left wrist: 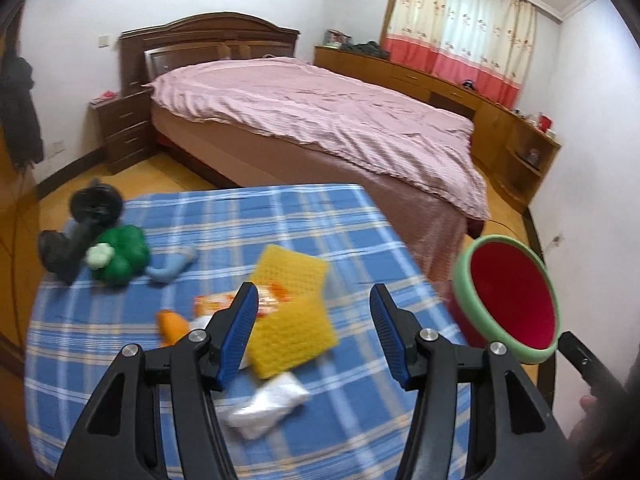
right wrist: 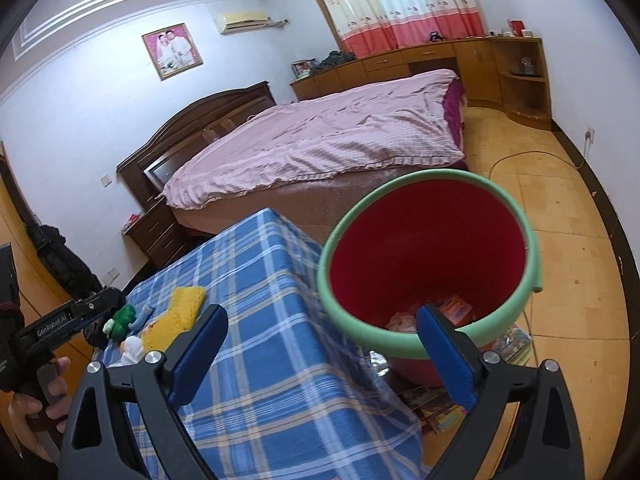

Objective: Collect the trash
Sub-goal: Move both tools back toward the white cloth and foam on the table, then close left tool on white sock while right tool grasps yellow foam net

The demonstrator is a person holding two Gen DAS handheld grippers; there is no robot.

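Note:
A red bucket with a green rim [right wrist: 432,248] stands off the table's right edge; it also shows in the left wrist view [left wrist: 510,296]. Some wrappers [right wrist: 452,308] lie at its bottom. On the blue plaid table [left wrist: 328,216] lie a yellow mesh sponge [left wrist: 288,316], an orange snack wrapper [left wrist: 224,300], an orange piece [left wrist: 172,322] and a clear plastic bag [left wrist: 268,404]. My left gripper [left wrist: 312,320] is open and empty above the sponge and wrapper. My right gripper [right wrist: 320,344] is open and empty, between the table's edge and the bucket.
A green plush toy [left wrist: 120,256], a light blue item [left wrist: 172,268] and a dark object [left wrist: 80,228] lie at the table's far left. A bed with a pink cover [left wrist: 320,116] stands behind the table. Books or packets [right wrist: 440,408] lie on the floor under the bucket.

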